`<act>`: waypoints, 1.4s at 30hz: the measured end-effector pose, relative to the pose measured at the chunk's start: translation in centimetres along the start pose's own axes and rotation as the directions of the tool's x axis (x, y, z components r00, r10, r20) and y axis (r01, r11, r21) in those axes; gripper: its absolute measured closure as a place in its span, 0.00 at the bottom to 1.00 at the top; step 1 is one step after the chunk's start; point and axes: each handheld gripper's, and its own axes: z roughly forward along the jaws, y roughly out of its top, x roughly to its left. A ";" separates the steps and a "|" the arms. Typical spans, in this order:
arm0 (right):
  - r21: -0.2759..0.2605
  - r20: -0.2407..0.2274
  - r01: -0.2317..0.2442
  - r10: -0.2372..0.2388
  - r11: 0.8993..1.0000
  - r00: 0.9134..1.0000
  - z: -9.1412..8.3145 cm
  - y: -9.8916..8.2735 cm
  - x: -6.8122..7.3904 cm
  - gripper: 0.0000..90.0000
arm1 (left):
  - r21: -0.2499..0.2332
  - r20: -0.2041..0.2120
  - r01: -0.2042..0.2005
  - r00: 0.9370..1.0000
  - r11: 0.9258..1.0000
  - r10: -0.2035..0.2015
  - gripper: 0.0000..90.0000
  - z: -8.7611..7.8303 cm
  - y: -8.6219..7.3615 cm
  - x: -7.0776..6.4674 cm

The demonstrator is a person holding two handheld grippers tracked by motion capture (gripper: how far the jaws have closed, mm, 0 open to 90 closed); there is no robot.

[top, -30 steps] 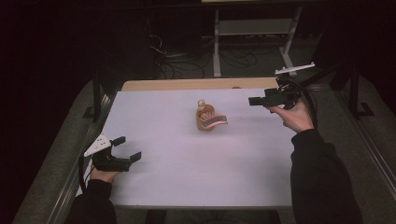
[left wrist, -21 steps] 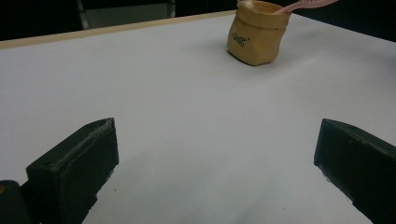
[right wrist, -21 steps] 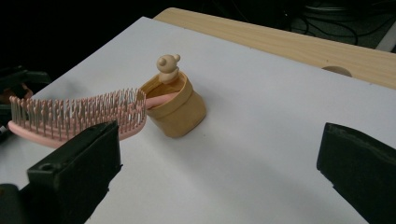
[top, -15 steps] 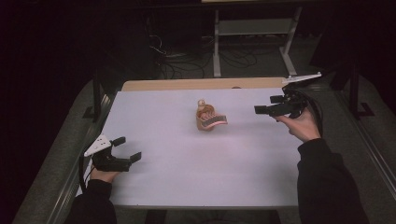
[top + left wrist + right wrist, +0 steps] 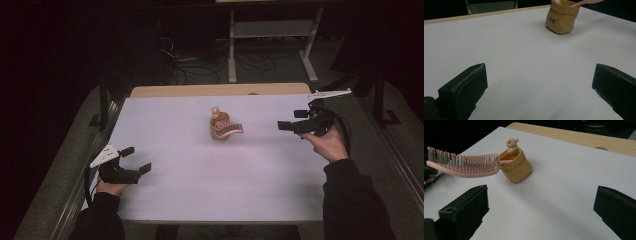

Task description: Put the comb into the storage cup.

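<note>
1 tan pouch (image 5: 220, 131) is set upright near the centre of the high view, on the white table (image 5: 200, 190). 1 pink hairbrush (image 5: 464, 166) is lodged in the pouch by its handle, its bristled head jutting out to the left in the right gripper view. 1 small bear-shaped figure (image 5: 512, 145) is seen at the pouch's mouth.

Left gripper (image 5: 131, 161): held at lower left of the high view, jaws spread wide, nothing between them, well apart from the pouch.

Right gripper (image 5: 289, 125): held at right of centre, jaws spread wide, nothing gripped, pointed toward the pouch.
</note>
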 end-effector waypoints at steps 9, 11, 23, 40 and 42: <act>-0.018 -0.006 -0.015 0.015 1.000 1.000 -0.2 -1.9 -0.1 0.00 | 0.000 0.000 0.002 1.000 1.000 -0.002 0.00 0.0 0.0 0.0; -0.022 -0.007 -0.015 0.015 1.000 1.000 -0.3 -2.3 -0.2 0.00 | 0.001 0.001 0.003 1.000 1.000 -0.003 0.00 0.0 0.0 0.0; -0.027 0.003 -0.024 0.024 0.999 1.000 -1.0 -4.4 -0.3 0.00 | 0.001 0.001 0.004 1.000 1.000 -0.004 0.00 0.0 0.0 0.0; -0.056 0.025 -0.029 0.030 0.998 0.999 -1.6 -7.3 0.1 0.00 | -0.005 0.001 0.007 1.000 1.000 -0.007 0.00 -0.1 0.0 0.0; -0.055 0.040 -0.022 0.024 0.998 0.999 -1.6 -7.7 0.2 0.00 | -0.006 0.001 0.008 1.000 1.000 -0.008 0.00 -0.1 0.0 0.0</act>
